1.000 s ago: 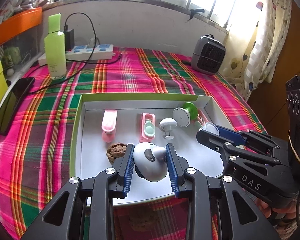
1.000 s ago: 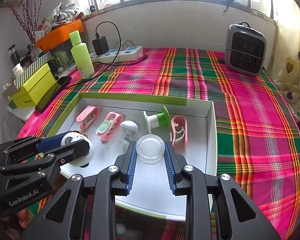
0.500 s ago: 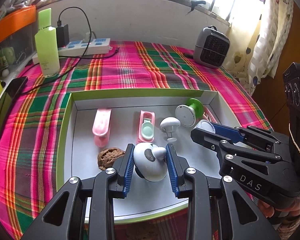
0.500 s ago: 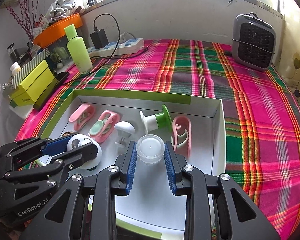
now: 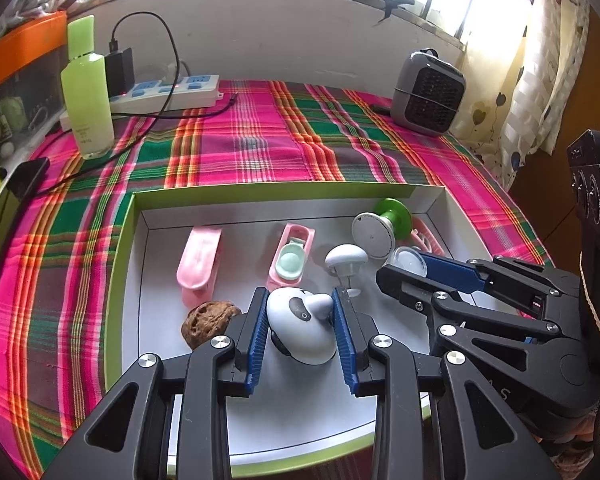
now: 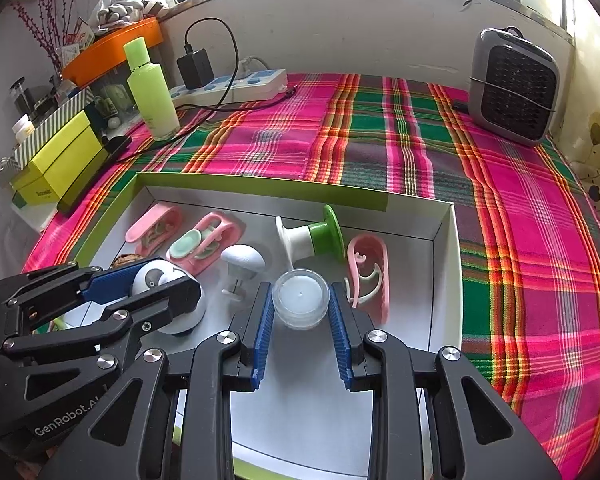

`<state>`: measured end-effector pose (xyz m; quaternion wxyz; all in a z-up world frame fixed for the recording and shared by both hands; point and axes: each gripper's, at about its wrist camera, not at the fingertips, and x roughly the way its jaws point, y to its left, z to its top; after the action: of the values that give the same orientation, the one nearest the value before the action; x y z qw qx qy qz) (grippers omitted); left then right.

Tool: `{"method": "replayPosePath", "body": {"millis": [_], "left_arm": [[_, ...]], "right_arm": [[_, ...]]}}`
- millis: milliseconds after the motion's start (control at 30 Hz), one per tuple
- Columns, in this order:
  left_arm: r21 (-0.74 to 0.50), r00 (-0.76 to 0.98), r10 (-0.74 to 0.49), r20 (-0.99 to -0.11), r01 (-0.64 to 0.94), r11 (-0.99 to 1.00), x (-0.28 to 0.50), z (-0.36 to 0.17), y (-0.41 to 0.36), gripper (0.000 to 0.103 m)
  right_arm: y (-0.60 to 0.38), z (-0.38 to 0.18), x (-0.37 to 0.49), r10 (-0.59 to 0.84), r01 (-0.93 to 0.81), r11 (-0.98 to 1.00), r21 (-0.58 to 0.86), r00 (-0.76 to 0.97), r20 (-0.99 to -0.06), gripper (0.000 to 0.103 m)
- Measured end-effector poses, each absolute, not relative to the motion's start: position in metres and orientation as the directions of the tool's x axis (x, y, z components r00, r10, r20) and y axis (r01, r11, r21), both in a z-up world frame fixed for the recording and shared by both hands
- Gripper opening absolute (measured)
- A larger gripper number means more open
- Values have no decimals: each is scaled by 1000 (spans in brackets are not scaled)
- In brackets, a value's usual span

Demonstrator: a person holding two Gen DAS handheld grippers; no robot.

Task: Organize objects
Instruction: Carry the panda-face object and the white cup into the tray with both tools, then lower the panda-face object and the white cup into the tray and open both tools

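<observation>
Left gripper (image 5: 300, 316) is clamped on a white panda figure (image 5: 300, 328) above the tray (image 5: 260, 194), beside a walnut (image 5: 208, 322). Right gripper (image 6: 300, 312) is clamped on a small clear jar (image 6: 300, 298) over the tray's near right part, next to a pink clip (image 6: 370, 280).

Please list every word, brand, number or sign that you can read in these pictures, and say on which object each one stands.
"GenRobot.AI": on the black body of the left gripper, right wrist view.
"S": last letter of a mostly hidden marking on the right gripper, left wrist view.
Print on the green bottle and the yellow-green box: too small to read.
</observation>
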<state>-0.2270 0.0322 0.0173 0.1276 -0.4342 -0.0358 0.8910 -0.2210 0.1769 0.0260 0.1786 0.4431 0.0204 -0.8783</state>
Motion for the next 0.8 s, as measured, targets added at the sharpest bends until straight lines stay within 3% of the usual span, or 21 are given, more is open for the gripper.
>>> {"method": "replayPosePath", "body": {"millis": [800], "left_arm": [[-166, -588, 246, -771, -188, -968, -239, 13, 32, 34]], "right_arm": [[175, 24, -230, -288, 341, -934, 103, -552, -782, 29]]}}
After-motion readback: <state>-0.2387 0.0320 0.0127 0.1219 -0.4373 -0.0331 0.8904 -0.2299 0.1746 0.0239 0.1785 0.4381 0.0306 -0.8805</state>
